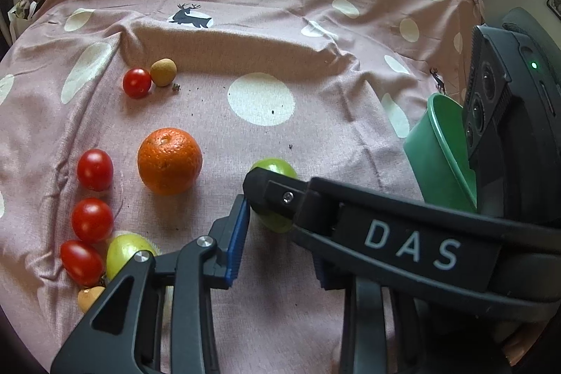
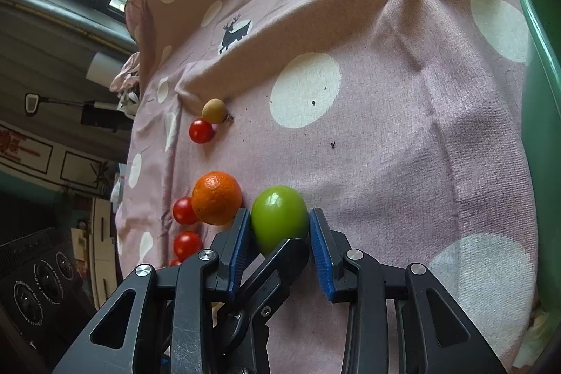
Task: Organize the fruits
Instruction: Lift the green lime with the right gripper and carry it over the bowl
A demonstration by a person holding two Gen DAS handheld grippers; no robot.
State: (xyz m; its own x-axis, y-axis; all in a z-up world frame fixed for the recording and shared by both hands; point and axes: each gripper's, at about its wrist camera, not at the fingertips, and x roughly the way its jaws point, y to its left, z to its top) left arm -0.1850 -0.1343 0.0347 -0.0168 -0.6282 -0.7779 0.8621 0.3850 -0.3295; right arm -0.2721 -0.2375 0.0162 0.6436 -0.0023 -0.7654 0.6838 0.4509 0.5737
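Both claws meet on one green fruit lying on the spotted pink cloth: the right claw clamps it between blue pads, and the left claw grips it too. An orange sits just beside it, well inside the cloth's edges.

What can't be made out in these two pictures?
- Left wrist view: the green fruit is mostly covered by the right gripper crossing in front.
- Left wrist view: the green container is partly blocked by that gripper's camera housing, so its inside is unseen.
- Right wrist view: the lowest red tomato is only a sliver behind the gripper frame.
- Right wrist view: the container is cut off by the right edge.
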